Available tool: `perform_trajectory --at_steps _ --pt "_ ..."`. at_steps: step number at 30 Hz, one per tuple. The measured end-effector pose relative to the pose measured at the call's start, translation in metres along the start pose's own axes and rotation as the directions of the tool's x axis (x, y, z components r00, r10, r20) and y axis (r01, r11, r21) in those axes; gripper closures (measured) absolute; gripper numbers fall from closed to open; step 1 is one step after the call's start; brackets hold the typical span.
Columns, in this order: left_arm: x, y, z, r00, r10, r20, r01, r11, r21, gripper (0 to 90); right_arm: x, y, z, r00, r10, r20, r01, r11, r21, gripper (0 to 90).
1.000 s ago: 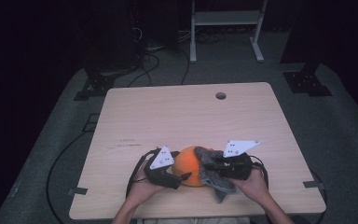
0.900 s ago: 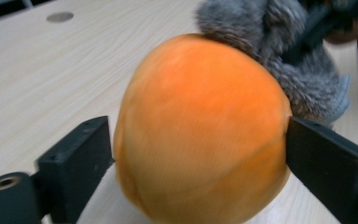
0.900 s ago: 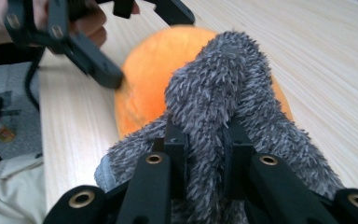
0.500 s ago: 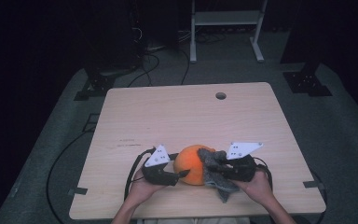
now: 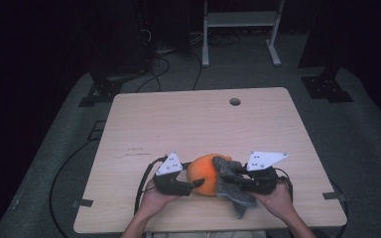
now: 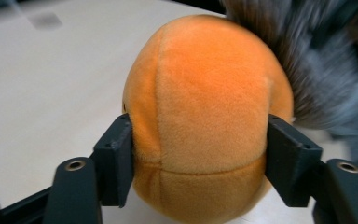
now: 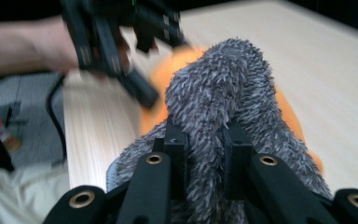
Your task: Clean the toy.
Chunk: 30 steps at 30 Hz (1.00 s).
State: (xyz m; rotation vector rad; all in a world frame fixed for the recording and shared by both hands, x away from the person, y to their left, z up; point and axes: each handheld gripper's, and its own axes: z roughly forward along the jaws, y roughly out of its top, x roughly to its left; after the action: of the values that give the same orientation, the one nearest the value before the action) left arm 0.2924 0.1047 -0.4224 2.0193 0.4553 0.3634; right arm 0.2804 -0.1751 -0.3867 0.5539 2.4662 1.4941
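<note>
**Now both tongs are on the plush: orange body in your left, grey fuzz in your right**

Right, you've got the orange plush ball (image 5: 206, 174) sitting near the front edge of the surface (image 5: 188, 124), squarely between your two hands, and that spot makes sense: it lets each side come in level from its own flank. Your left tongs (image 5: 194, 184) have just been closing, and in the left gripper view their jaws now sit flush against both cheeks of the ball (image 6: 200, 126), the plush bulging a touch past the pads. That reads as a grasp, though a gentle one on something so soft.

Over on the other side, your right tongs (image 5: 239, 182) are clenched tight on the grey fuzzy cloth (image 5: 230, 184), a thick tuft of it pinched up between the jaws in the right gripper view (image 7: 214, 140). The cloth drapes over the ball's right side and trails down toward the surface edge.

So you're bracing the ball with one hand while the other owns the cloth, likely to pull the two apart or drag the fuzz across it.
</note>
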Motion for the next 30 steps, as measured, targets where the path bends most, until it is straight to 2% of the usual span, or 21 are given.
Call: perform_trajectory --at_steps 1,3,4,5,6,7,8,10,12,13,14,15,16,18,19,20,22,24,26,28,30 --pt "-0.001 0.001 0.0 0.9999 0.016 0.0 -0.016 0.9998 0.01 34.8 0.002 0.004 0.002 0.9999 -0.015 0.004 0.015 1.0 0.001 75.4" --pt "-0.001 -0.001 0.0 1.0 0.007 0.006 -0.007 0.9997 0.025 31.3 0.002 0.005 0.011 0.9994 -0.032 0.011 0.032 0.999 0.036 75.4" --pt "0.002 -0.003 0.0 0.9996 -0.013 0.025 0.013 0.9996 0.026 25.7 0.001 0.002 0.014 0.9997 -0.023 0.006 0.023 0.999 0.048 75.5" --pt "0.005 -0.005 0.002 0.9965 -0.065 0.053 0.064 0.9978 0.018 19.3 0.001 -0.002 0.016 0.9998 -0.022 0.002 0.022 0.998 0.059 75.6" --pt "0.007 -0.005 0.002 0.9939 -0.09 0.064 0.089 0.9959 0.013 17.0 0.0 -0.006 0.015 0.9999 -0.017 0.0 0.017 0.998 0.066 75.6" --pt "0.009 -0.005 0.002 0.9918 -0.106 0.072 0.105 0.9944 0.008 17.0 -0.001 -0.007 0.015 1.0 -0.008 0.001 0.008 0.998 0.065 75.5" --pt "0.007 -0.004 0.004 0.9927 -0.103 0.063 0.102 0.9947 0.009 17.9 -0.001 -0.006 0.013 1.0 -0.001 0.003 0.001 0.998 0.065 75.6" --pt "0.002 -0.002 0.005 0.9969 -0.069 0.038 0.069 0.9976 0.008 25.7 0.003 -0.001 0.013 0.9999 -0.008 0.008 0.007 0.999 0.052 75.6" --pt "-0.002 0.0 0.005 0.9994 -0.031 0.015 0.031 0.9993 0.019 31.5 0.017 0.009 0.019 0.9985 -0.054 -0.012 0.054 0.997 0.048 75.5" --pt "-0.002 -0.001 0.004 0.9996 -0.025 0.009 0.025 0.9993 0.028 33.4 0.023 0.012 0.023 0.9962 -0.087 -0.002 0.087 0.994 0.067 75.6" --pt "0.0 -0.003 0.003 0.9992 -0.039 0.012 0.038 0.9989 0.028 34.2 0.025 0.013 0.025 0.994 -0.11 0.007 0.109 0.991 0.079 75.6" --pt "0.003 -0.005 0.001 0.9982 -0.058 0.014 0.057 0.9979 0.029 34.6 0.024 0.011 0.026 0.9942 -0.106 0.012 0.105 0.991 0.083 75.7" --pt "0.006 -0.007 0.0 0.9968 -0.078 0.017 0.078 0.9966 0.028 34.6 0.02 0.008 0.024 0.9956 -0.092 0.015 0.091 0.992 0.082 75.8" --pt "0.01 -0.009 -0.001 0.9925 -0.118 0.035 0.117 0.9929 0.021 33.1 0.009 -0.001 0.018 0.9963 -0.069 0.052 0.063 0.993 0.102 75.9" --pt "0.013 -0.009 0.0 0.9876 -0.14 0.071 0.139 0.9901 0.015 29.5 0.003 -0.006 0.015 0.997 -0.047 0.061 0.04 0.993 0.109 75.9" --pt "0.013 -0.008 0.001 0.9842 -0.154 0.088 0.153 0.9881 0.013 23.3 -0.001 -0.01 0.013 0.9976 -0.026 0.064 0.018 0.994 0.11 75.8" --pt "0.012 -0.006 0.003 0.9852 -0.153 0.077 0.152 0.9882 0.017 21.1 0.0 -0.01 0.013 0.9983 -0.011 0.057 0.005 0.995 0.096 75.8" --pt "0.009 -0.006 0.003 0.9892 -0.135 0.058 0.134 0.9909 0.012 25.9 0.008 -0.004 0.017 0.9984 -0.044 0.036 0.041 0.996 0.08 75.6" --pt "0.007 -0.006 0.001 0.9946 -0.098 0.035 0.097 0.995 0.021 30.6 0.016 0.003 0.022 0.9974 -0.069 0.019 0.068 0.995 0.074 75.4" --pt "0.01 -0.008 -0.002 0.9935 -0.106 0.042 0.105 0.9941 0.026 33.4 0.018 0.004 0.025 0.9952 -0.094 0.028 0.091 0.992 0.088 75.4" --pt "0.013 -0.01 -0.003 0.9902 -0.123 0.065 0.122 0.9922 0.025 32.3 0.01 -0.003 0.02 0.997 -0.062 0.047 0.057 0.993 0.099 75.6"
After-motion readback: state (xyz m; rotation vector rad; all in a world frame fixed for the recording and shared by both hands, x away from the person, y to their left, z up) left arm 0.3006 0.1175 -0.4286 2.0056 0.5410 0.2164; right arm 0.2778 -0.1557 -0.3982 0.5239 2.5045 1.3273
